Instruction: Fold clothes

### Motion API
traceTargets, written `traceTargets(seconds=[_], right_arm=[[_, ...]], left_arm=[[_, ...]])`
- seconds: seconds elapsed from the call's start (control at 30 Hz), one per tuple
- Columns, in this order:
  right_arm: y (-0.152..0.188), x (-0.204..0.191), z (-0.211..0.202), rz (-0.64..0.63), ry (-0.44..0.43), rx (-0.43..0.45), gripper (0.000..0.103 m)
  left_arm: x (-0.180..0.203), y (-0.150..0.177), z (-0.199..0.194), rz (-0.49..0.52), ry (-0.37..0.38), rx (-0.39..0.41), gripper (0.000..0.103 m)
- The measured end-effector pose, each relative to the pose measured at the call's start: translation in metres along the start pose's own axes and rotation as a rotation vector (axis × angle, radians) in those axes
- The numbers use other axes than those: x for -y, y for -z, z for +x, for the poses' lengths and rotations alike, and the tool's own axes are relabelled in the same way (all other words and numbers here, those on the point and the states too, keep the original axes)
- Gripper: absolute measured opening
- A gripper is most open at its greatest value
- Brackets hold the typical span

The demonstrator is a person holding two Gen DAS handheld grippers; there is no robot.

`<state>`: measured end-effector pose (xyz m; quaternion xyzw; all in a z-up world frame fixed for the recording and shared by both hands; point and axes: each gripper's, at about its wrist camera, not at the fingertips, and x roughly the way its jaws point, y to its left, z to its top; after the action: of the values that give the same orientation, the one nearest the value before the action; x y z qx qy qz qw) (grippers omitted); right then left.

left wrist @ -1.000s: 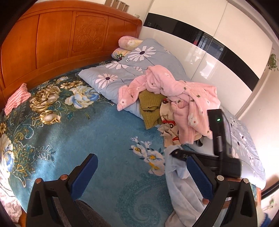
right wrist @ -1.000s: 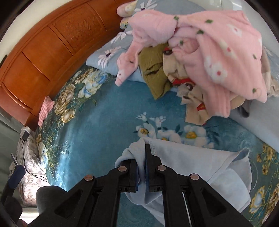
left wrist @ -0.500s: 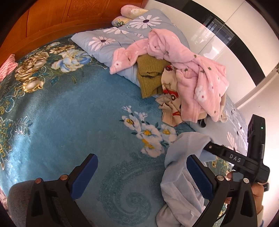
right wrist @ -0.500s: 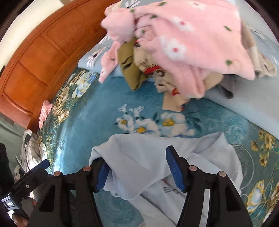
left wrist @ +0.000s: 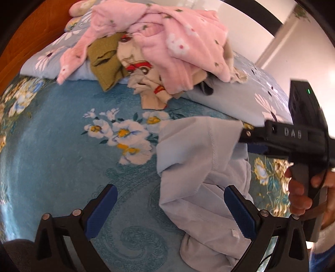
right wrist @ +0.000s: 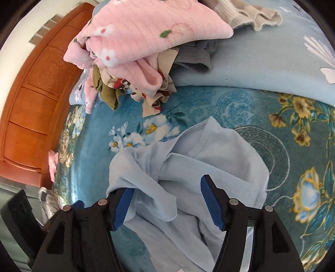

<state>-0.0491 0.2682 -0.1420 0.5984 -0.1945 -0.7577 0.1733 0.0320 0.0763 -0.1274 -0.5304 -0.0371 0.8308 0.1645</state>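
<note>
Only left cam shows hand (left wrist: pixel 301 194) gripping right claw (left wrist: pixel 244 138).

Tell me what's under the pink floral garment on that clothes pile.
Under the pink floral garment peek an olive knit piece, a cream cartoon-car print fabric, a grey garment and a beige ribbed knit. Anything deeper in the pile is covered.

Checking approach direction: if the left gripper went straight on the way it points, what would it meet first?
Probably the blue floral blanket, just left of the crumpled light blue shirt. The left gripper is open; its right finger overlaps the shirt's edge, though depth is unclear.
</note>
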Motion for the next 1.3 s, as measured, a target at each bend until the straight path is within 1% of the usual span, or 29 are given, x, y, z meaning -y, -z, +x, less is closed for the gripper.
traceTargets(seconds=[0.07,0.13,0.17,0.23,0.27,0.3,0.33,0.4,0.43,0.5,0.57,0.73,0.87,0.93,0.97,1.0,1.03,1.1,1.13,1.17,1.2,1.23,1.27,1.3], right_arm=[[-0.003,-0.009,-0.001,0.01,-0.036,0.0,0.066],[-0.006,-0.019,-0.004,-0.007,-0.056,0.008,0.066],[-0.007,-0.024,-0.005,-0.024,-0.056,0.011,0.066],[-0.007,-0.031,-0.009,-0.057,-0.048,0.011,0.066],[-0.007,-0.032,-0.011,-0.07,-0.042,0.014,0.066],[-0.006,-0.032,-0.014,-0.077,-0.042,0.018,0.066],[-0.005,-0.032,-0.017,-0.083,-0.042,0.021,0.066],[-0.002,-0.025,-0.025,-0.085,-0.05,0.033,0.066],[0.0,-0.022,-0.028,-0.081,-0.048,0.039,0.066],[0.004,-0.013,-0.035,-0.065,-0.036,0.055,0.066],[0.007,0.001,-0.041,-0.039,-0.015,0.067,0.066],[0.022,0.048,-0.045,0.091,0.018,0.07,0.066],[0.044,0.076,-0.04,0.173,0.045,0.048,0.066],[0.056,0.085,-0.035,0.201,0.051,0.03,0.066],[0.063,0.088,-0.032,0.208,0.052,0.019,0.066],[0.067,0.089,-0.029,0.214,0.048,0.011,0.066],[0.072,0.09,-0.025,0.22,0.044,0.002,0.066],[0.08,0.092,-0.02,0.23,0.034,-0.014,0.066],[0.082,0.092,-0.017,0.234,0.035,-0.018,0.066],[0.084,0.092,-0.015,0.238,0.038,-0.022,0.066],[0.086,0.093,-0.014,0.243,0.041,-0.023,0.066],[0.086,0.094,-0.013,0.252,0.042,-0.021,0.066],[0.086,0.095,-0.013,0.26,0.042,-0.02,0.066],[0.086,0.096,-0.012,0.269,0.042,-0.018,0.066]], left_arm=[[0.016,-0.001,0.012,0.093,-0.054,-0.007,0.103],[0.025,-0.001,0.023,0.15,-0.104,-0.016,0.102],[0.026,-0.002,0.027,0.155,-0.121,-0.019,0.1],[0.021,-0.005,0.032,0.131,-0.126,-0.024,0.093],[0.016,-0.007,0.035,0.102,-0.119,-0.029,0.087],[0.011,-0.009,0.038,0.073,-0.112,-0.034,0.077],[0.006,-0.01,0.04,0.045,-0.105,-0.038,0.072],[-0.007,-0.013,0.042,-0.006,-0.099,-0.046,0.049],[-0.014,-0.014,0.043,-0.03,-0.099,-0.05,0.042],[-0.028,-0.016,0.043,-0.078,-0.096,-0.05,0.022],[-0.045,-0.02,0.041,-0.124,-0.093,-0.035,0.01],[-0.096,-0.043,0.027,-0.224,-0.113,0.013,0.006],[-0.123,-0.068,0.023,-0.194,-0.197,0.034,0.005],[-0.137,-0.077,0.025,-0.211,-0.223,0.019,0.005],[-0.145,-0.079,0.028,-0.23,-0.224,-0.001,0.005],[-0.152,-0.08,0.032,-0.252,-0.216,-0.037,0.009],[-0.159,-0.081,0.035,-0.271,-0.21,-0.067,0.009],[-0.165,-0.079,0.039,-0.297,-0.205,-0.099,0.01],[-0.166,-0.076,0.038,-0.298,-0.204,-0.101,0.013],[-0.165,-0.073,0.037,-0.295,-0.22,-0.098,0.024],[-0.163,-0.071,0.035,-0.289,-0.238,-0.093,0.038],[-0.16,-0.069,0.03,-0.277,-0.26,-0.081,0.042],[-0.154,-0.067,0.024,-0.265,-0.272,-0.061,0.044],[-0.145,-0.066,0.019,-0.25,-0.266,-0.045,0.045]])
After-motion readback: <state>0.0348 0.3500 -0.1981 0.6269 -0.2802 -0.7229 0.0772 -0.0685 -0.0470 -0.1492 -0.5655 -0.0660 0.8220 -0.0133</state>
